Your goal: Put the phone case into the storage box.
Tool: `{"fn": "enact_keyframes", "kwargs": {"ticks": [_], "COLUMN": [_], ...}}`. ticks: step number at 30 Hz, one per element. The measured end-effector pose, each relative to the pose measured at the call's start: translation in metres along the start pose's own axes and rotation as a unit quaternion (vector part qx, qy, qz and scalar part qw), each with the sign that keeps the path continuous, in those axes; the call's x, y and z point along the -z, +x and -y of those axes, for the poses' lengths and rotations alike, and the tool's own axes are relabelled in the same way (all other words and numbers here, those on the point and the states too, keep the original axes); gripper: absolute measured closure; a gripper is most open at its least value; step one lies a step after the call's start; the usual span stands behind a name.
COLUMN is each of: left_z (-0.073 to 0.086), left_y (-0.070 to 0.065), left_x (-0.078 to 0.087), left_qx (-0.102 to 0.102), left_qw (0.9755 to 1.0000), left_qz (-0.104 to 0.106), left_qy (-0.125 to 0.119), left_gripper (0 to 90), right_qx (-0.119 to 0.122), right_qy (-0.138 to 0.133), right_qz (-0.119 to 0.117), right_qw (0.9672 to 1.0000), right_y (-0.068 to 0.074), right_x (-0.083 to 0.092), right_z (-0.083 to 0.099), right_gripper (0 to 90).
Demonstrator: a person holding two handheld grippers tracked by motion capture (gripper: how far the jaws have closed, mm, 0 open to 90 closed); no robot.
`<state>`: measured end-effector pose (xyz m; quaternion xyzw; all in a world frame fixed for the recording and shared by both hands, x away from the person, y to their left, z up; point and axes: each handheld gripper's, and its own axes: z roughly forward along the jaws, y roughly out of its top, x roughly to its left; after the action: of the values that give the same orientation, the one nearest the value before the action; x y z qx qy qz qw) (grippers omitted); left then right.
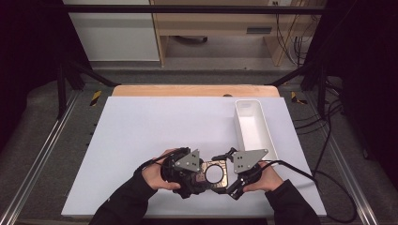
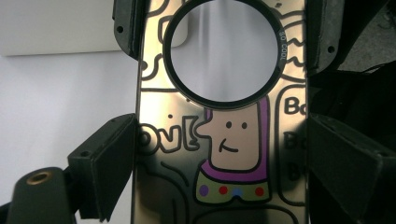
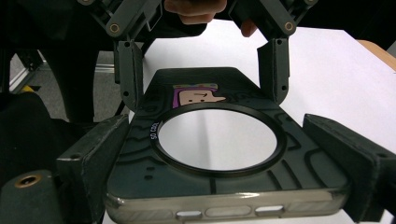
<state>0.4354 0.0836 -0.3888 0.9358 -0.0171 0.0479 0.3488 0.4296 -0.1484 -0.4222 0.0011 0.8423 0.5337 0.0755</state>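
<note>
Now both grippers, left gripper (image 1: 202,172) and right gripper (image 1: 224,180), are clamping the phone case (image 1: 213,174) in their jaws; next, one must release.

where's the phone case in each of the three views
High view: the phone case lies low at centre, between the two hand-held grippers.
Left gripper view: it fills the middle from top to bottom, its sides between the jaws.
Right gripper view: it sits centre and low, near end between the jaws.
Shared landmark: its black ring.
</note>
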Motion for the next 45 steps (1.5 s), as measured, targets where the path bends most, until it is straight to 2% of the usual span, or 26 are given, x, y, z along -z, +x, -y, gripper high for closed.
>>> {"fn": "enact_keyframes", "kwargs": {"ticks": [23,27,38,42,45], "left_z": [0.003,0.003,0.007,0.011,0.015], "left_y": [0.000,0.000,0.004,0.005,0.004], "left_x": [-0.005,-0.007,0.000,0.005,0.008], "left_qx": [0.002,0.003,0.035,0.043,0.047], "left_qw": [0.9999,0.9999,0.9994,0.9991,0.9989], "left_qz": [0.013,0.008,-0.004,-0.003,-0.011], "left_qy": [0.008,0.008,-0.001,0.001,0.000], "left_gripper": [11.0,10.7,6.0,5.1,3.1], "right_qx": [-0.001,-0.001,-0.003,-0.003,-0.001], "right_qy": [0.010,0.010,0.012,0.014,0.020], "right_qz": [-0.007,-0.007,0.005,0.007,0.010], "right_qw": [0.9999,0.9999,0.9999,0.9999,0.9998], "right_y": [0.002,0.002,-0.001,-0.001,-0.002], "right_x": [-0.001,-0.001,0.004,0.007,0.008], "right_z": [0.001,0.001,-0.001,-0.002,-0.002], "right_gripper": [11.6,11.7,11.7,11.8,11.8]}}
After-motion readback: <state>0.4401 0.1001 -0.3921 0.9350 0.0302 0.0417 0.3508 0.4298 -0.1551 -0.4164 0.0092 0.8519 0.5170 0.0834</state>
